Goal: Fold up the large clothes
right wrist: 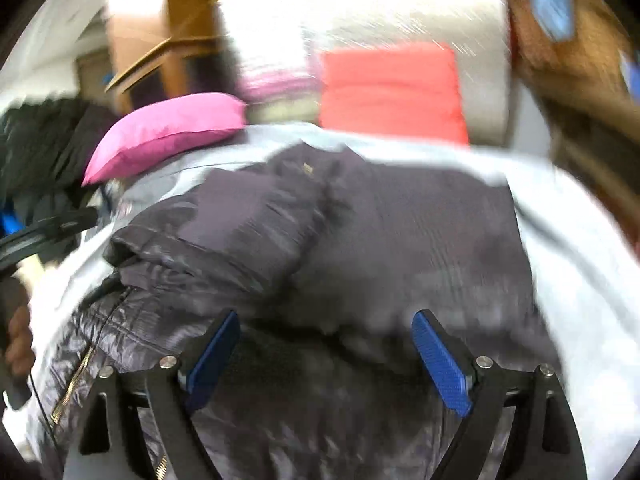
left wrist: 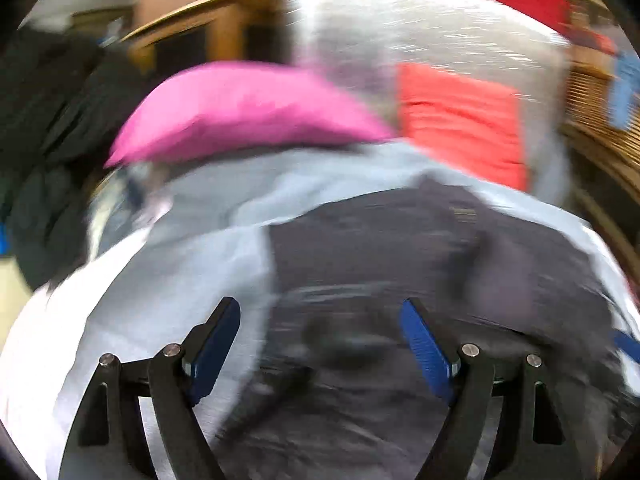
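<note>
A dark quilted jacket [right wrist: 360, 240] lies crumpled on a pale sheet [right wrist: 580, 260], in front of a pink pillow [right wrist: 168, 132] and a red pillow [right wrist: 392, 92]. Above the jacket, the left claw [left wrist: 320, 344] and right claw [right wrist: 326, 356] both stand spread, pinching nothing. The jacket's gold zipper [right wrist: 80, 376] shows at its left edge.

- Both views smear with motion blur; the jacket [left wrist: 400, 280] shows no fold lines in the left wrist view.
- The zipper [right wrist: 74, 384] runs off the bottom edge.
- A hand [right wrist: 18, 340] is cut by the left edge.
</note>
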The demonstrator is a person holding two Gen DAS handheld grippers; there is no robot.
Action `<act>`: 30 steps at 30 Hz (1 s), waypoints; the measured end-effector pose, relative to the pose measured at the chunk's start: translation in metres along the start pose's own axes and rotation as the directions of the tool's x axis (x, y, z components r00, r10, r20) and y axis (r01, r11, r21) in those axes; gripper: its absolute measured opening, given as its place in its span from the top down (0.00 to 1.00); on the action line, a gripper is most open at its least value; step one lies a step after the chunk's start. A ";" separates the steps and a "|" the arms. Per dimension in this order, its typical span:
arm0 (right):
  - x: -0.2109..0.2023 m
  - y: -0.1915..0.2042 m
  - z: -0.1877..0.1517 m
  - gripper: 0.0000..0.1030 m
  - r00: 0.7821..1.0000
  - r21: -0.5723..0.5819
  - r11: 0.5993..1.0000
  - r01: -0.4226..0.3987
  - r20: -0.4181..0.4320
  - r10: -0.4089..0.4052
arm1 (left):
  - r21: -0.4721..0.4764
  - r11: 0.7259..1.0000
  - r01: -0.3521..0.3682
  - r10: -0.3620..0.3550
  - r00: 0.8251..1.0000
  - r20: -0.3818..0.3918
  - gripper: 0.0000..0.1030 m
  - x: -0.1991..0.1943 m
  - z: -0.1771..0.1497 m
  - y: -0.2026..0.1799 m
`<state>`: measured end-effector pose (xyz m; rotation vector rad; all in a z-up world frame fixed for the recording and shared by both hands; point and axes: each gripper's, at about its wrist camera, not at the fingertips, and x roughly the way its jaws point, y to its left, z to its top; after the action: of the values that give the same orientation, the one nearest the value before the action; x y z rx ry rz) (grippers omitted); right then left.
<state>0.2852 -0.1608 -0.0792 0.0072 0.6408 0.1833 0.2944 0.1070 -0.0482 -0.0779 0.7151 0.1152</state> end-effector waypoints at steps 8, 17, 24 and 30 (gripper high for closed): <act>0.090 0.048 0.025 0.41 0.982 -0.225 0.974 0.032 -0.175 -0.073 | 0.000 0.999 -0.042 0.042 0.992 -0.123 0.19 0.065 -0.029 -0.002; 0.046 -0.037 0.046 0.73 0.998 0.235 0.972 -0.025 -0.048 0.037 | -0.116 0.993 0.030 -0.046 0.989 -0.142 0.14 0.075 -0.041 0.013; 0.055 -0.145 -0.030 0.72 0.988 0.739 0.670 -0.073 -0.036 0.148 | -0.107 0.994 0.014 -0.029 0.990 -0.137 0.13 0.076 -0.042 0.011; 0.038 -0.115 -0.002 0.04 0.982 0.628 0.758 -0.178 0.068 0.174 | -0.114 0.993 0.018 -0.034 0.990 -0.135 0.13 0.075 -0.042 0.012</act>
<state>0.3331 -0.2673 -0.1105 0.7295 0.6722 0.1410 0.3219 0.1197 -0.1296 -0.2048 0.8442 0.1260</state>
